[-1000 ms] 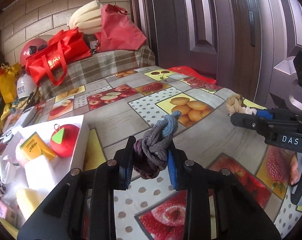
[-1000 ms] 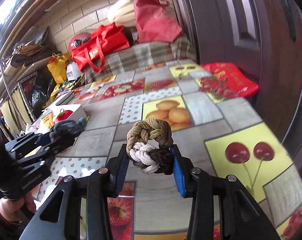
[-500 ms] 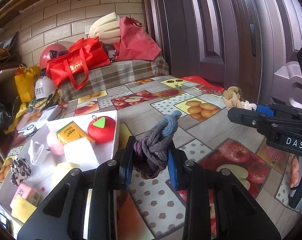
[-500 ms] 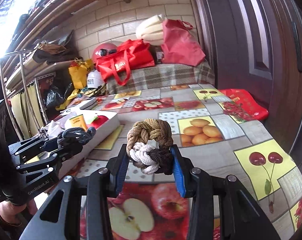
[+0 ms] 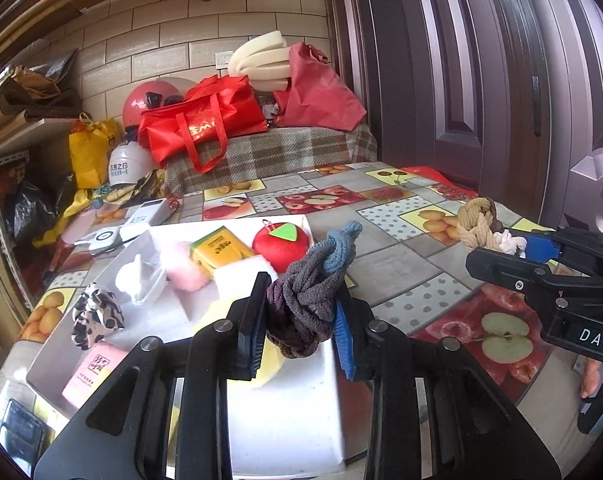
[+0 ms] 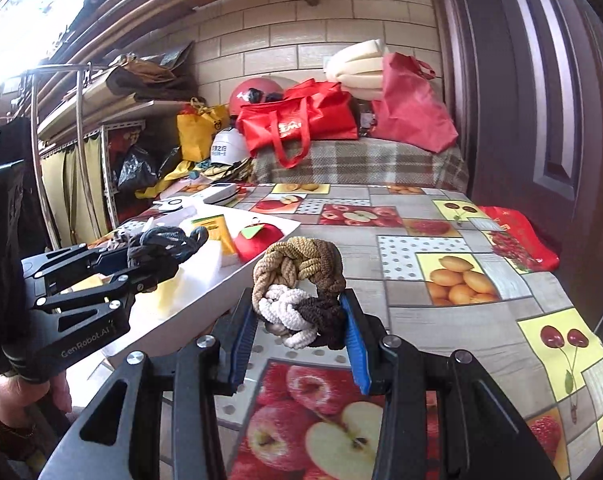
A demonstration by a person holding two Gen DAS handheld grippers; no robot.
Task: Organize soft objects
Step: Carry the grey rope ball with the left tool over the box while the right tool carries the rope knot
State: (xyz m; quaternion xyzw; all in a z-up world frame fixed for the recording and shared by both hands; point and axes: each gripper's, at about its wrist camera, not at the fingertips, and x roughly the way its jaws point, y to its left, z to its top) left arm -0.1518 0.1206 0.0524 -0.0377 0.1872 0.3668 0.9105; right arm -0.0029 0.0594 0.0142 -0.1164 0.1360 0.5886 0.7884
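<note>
Left gripper (image 5: 299,322), clamping the grey-blue knot (image 5: 311,280), now apparently overhangs the white tray (image 5: 293,420); right gripper (image 6: 297,334) grips the tan knot (image 6: 299,290).

A: Where do we look from on the left?

B: We sit just behind the left gripper (image 5: 301,320), close above the white tray (image 5: 293,420), facing along the table (image 5: 401,256) toward the brick wall (image 5: 173,32) and the dark door (image 5: 461,60). The right gripper (image 5: 513,248) enters our view from the right edge.

A: And on the right?

B: We ride behind the right gripper (image 6: 297,320), low over the table (image 6: 421,304), facing the same wall (image 6: 341,20). The left gripper (image 6: 141,260) shows at our left.

A: What do we share?

B: Both views take in the tray (image 6: 205,300), the red bag (image 5: 201,120) (image 6: 293,120) at the far end, and each other's gripper.
</note>
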